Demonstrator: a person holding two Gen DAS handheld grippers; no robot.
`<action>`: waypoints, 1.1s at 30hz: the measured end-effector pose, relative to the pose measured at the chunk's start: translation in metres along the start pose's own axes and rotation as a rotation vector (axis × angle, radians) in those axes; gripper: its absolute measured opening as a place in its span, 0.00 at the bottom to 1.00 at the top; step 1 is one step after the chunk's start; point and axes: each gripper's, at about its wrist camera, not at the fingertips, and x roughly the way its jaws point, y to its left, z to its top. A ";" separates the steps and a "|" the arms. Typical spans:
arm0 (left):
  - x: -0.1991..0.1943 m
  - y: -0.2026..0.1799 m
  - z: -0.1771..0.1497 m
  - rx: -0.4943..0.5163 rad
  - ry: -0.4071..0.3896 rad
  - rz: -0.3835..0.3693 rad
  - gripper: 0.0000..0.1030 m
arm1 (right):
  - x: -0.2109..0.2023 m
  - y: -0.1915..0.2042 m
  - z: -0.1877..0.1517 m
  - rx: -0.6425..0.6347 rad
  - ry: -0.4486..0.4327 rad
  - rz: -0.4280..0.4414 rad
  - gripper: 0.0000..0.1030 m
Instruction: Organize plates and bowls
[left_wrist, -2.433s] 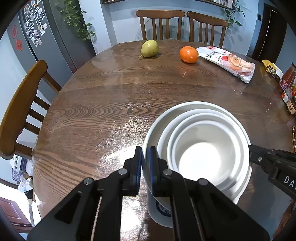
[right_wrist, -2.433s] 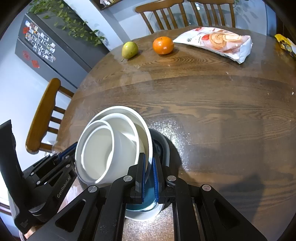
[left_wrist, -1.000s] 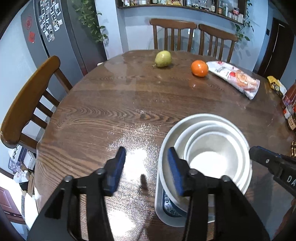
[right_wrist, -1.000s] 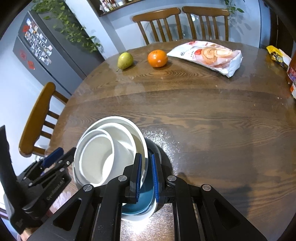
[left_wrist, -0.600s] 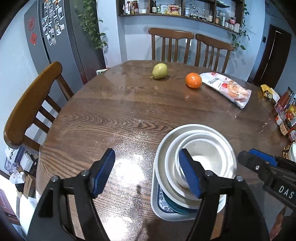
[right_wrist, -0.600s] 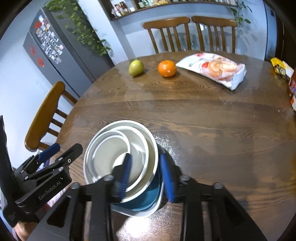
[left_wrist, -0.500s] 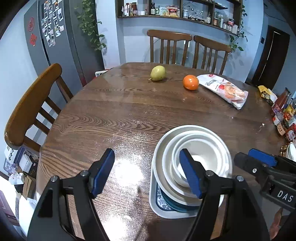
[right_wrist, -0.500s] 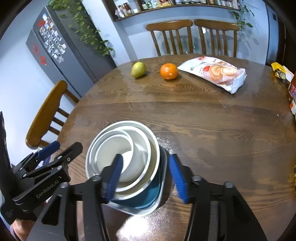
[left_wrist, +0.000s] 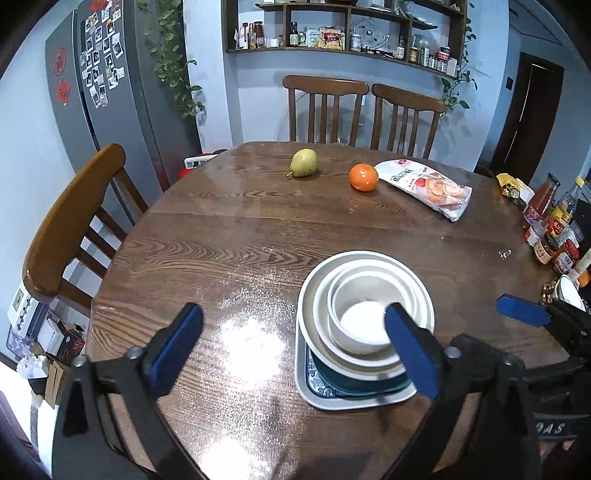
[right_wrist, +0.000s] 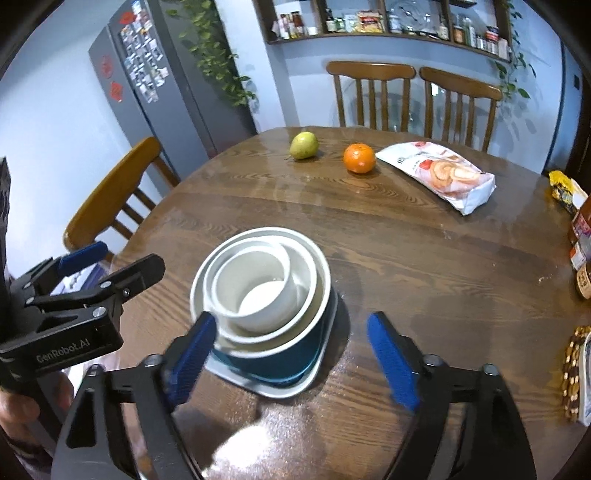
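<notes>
While both grippers' jaws widen (nothing between them), the nested bowls (left_wrist: 364, 314) sit upright, mouths upward.

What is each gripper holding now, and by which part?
Nothing is held. The left gripper and the right gripper are both opening, with no pad pressing on the stack of bowls, which rests on the table.

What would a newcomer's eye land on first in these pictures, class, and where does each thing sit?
First, the stack of nested white bowls over a dark teal dish on a square white plate, near the front edge of the round wooden table. Next, the blue-padded left gripper and right gripper, jaws opening, gripping nothing. At the far side lie a pear, an orange and a snack bag in a row.
</notes>
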 end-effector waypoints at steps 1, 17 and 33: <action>-0.002 0.001 -0.001 -0.002 -0.003 -0.001 0.99 | -0.002 0.002 -0.001 -0.013 -0.005 -0.004 0.91; -0.020 0.000 -0.015 0.070 0.037 0.013 0.99 | -0.017 0.013 -0.015 -0.080 -0.020 0.018 1.00; -0.015 0.003 -0.036 0.107 0.091 0.052 0.99 | -0.021 0.022 -0.029 -0.127 -0.008 -0.026 1.00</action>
